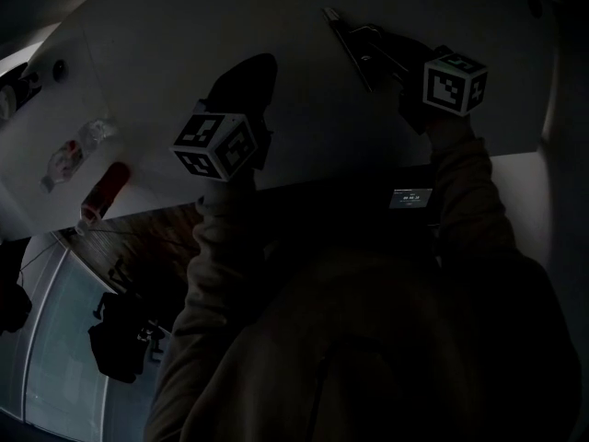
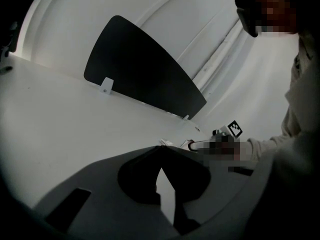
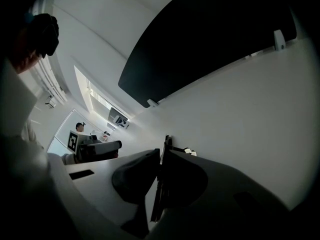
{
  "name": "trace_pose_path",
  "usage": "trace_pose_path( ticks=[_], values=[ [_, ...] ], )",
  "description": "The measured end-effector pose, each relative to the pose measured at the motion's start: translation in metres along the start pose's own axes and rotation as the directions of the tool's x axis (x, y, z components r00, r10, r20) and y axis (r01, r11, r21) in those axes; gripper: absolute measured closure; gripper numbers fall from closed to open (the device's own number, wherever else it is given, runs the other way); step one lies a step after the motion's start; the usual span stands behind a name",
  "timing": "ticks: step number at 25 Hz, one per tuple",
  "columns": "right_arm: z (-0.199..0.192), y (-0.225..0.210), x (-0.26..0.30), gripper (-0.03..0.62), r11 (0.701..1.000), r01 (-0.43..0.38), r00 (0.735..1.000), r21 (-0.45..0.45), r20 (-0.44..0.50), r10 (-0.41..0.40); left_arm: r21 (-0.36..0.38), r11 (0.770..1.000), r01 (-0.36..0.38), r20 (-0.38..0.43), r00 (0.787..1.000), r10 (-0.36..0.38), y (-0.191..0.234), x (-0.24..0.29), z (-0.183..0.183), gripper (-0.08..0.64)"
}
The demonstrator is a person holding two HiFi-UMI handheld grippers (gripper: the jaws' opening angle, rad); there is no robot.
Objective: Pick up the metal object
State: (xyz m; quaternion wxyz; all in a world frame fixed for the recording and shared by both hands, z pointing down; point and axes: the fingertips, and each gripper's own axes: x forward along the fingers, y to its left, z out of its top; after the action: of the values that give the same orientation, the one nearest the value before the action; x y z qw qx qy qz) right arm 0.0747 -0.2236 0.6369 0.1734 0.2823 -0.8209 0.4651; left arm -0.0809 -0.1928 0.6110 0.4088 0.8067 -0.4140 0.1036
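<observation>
White table (image 1: 304, 26), dim light. Right gripper (image 3: 161, 156) reaches out over it from a sleeved arm, angled downward, jaws clamped on the thin metal object (image 3: 165, 143), which sticks out past the tips. Left gripper (image 2: 160, 150) alongside at a similar tilt, jaws together, empty.

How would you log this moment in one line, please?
right gripper: shut on metal object | left gripper: shut, empty, over table | lift: cannot tell
</observation>
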Motion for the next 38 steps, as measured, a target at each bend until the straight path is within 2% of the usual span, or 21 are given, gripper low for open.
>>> trace_pose_path(
  ticks=[6,10,19,26,31,38],
  values=[
    [-0.001,0.002,-0.001,0.554,1.0,-0.01,1.0,0.008,0.01,0.01,-0.003,1.0,-0.001,-0.011,1.0,0.001,0.0,-0.001,-0.01,0.555],
    [-0.003,0.007,-0.003,0.554,1.0,0.007,1.0,-0.024,-0.009,-0.007,0.007,1.0,0.004,-0.006,1.0,-0.004,-0.005,-0.004,-0.008,0.555],
    [0.01,0.032,-0.015,0.554,0.998,0.0,0.999,-0.063,0.035,0.003,0.018,0.999,-0.049,0.022,0.999,0.048,0.004,-0.039,0.0,0.555],
    [0.028,0.062,-0.03,0.554,0.994,-0.007,0.999,-0.113,0.049,0.012,0.062,0.997,-0.047,0.071,0.997,0.043,-0.015,-0.057,0.031,0.555],
    [0.053,0.086,-0.052,0.554,0.99,0.002,0.997,-0.144,0.082,0.01,0.106,0.993,-0.047,0.111,0.993,0.036,-0.035,-0.079,0.067,0.555],
    [0.09,0.113,-0.064,0.554,0.976,0.017,0.992,-0.217,0.123,0.011,0.136,0.988,-0.075,0.178,0.983,0.05,-0.042,-0.103,0.111,0.555]
  ],
)
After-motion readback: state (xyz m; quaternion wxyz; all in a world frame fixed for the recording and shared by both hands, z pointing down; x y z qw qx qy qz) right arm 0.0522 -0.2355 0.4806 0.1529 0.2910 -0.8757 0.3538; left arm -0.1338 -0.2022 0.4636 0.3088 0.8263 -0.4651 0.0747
